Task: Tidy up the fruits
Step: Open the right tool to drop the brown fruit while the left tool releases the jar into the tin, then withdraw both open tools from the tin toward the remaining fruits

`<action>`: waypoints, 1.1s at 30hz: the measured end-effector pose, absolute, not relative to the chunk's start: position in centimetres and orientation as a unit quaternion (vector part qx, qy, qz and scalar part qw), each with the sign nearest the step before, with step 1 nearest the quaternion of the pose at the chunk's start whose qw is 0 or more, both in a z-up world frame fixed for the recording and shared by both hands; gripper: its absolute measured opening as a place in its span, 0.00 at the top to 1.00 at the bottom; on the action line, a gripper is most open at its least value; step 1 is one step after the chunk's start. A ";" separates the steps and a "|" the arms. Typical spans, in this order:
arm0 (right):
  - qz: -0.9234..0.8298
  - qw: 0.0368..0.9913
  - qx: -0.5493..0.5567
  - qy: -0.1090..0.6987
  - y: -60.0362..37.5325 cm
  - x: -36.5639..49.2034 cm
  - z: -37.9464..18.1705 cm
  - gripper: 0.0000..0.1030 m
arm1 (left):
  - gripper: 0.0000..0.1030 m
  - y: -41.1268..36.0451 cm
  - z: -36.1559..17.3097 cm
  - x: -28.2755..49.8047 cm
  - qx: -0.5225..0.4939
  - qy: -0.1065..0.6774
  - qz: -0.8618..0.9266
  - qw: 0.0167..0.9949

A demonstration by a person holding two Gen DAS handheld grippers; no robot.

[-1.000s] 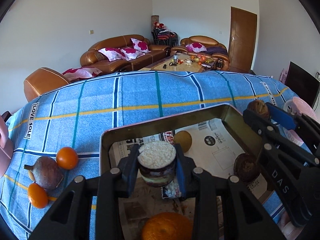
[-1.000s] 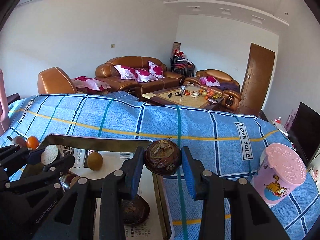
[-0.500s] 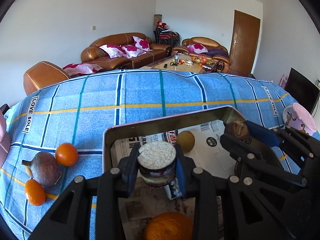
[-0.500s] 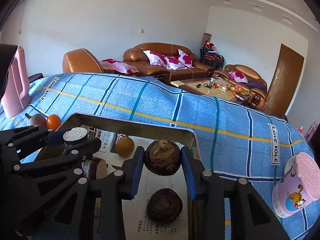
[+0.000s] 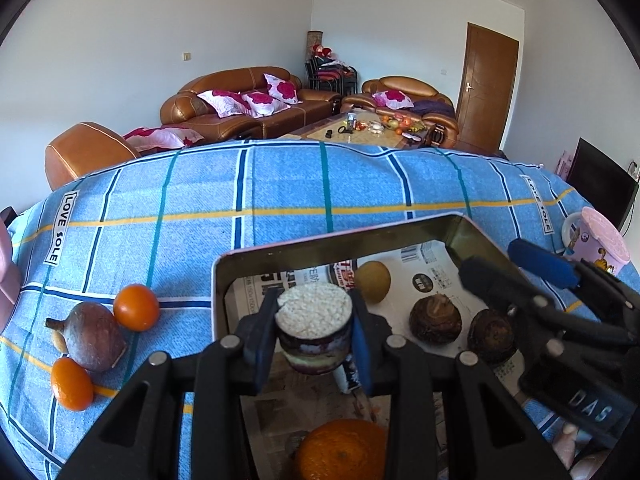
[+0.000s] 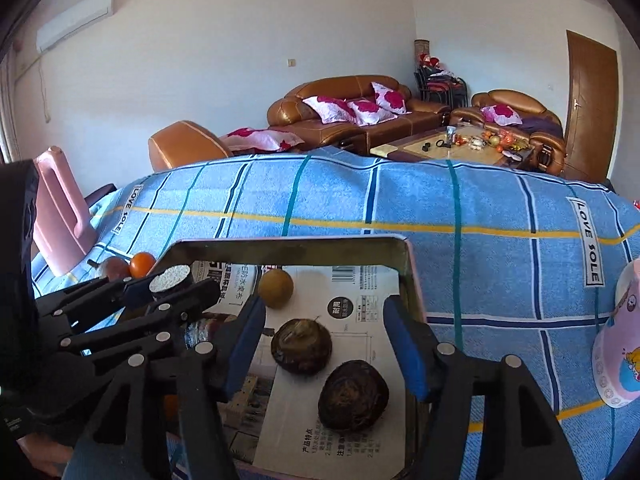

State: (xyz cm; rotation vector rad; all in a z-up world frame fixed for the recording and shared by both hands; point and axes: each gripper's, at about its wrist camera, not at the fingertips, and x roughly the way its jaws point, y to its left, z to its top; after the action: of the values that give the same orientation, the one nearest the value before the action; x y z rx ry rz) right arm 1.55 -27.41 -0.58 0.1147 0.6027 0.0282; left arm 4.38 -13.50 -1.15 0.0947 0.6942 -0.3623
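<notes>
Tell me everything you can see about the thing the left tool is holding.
The left tool is shut on a short round chunk, upright, with a white grainy cut top and a dark purplish, banded skin. The blue pads press its two sides. It hangs above the paper-lined tray, touching nothing else that shows.

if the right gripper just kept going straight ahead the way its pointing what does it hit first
Probably the nearer dark brown fruit lying between the open right gripper fingers, on the tray's paper lining; depth is uncertain.
</notes>
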 end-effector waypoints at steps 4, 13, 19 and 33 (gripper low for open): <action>-0.037 0.967 0.067 0.244 -28.6 0.1 0.7 0.34 | 0.16 -13.4 -0.4 3.2 0.053 0.304 -0.161 0.937; -0.081 0.971 0.073 0.212 -29.8 -0.5 1.3 0.32 | 0.04 -13.5 0.6 1.4 0.077 0.255 -0.140 0.954; -0.099 0.976 0.073 0.179 -29.9 -1.6 1.6 0.32 | 0.02 -12.9 0.5 1.2 0.066 0.260 -0.137 0.954; -0.150 0.977 0.026 0.148 -27.8 -3.1 2.3 0.22 | 0.00 -11.0 0.4 0.2 0.055 0.262 -0.107 0.958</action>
State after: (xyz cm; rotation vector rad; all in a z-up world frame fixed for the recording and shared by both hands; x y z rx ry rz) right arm -3.10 -27.83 2.28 0.0523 0.2990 -0.3027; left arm 0.25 -11.02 0.43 0.1115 0.5312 -0.2166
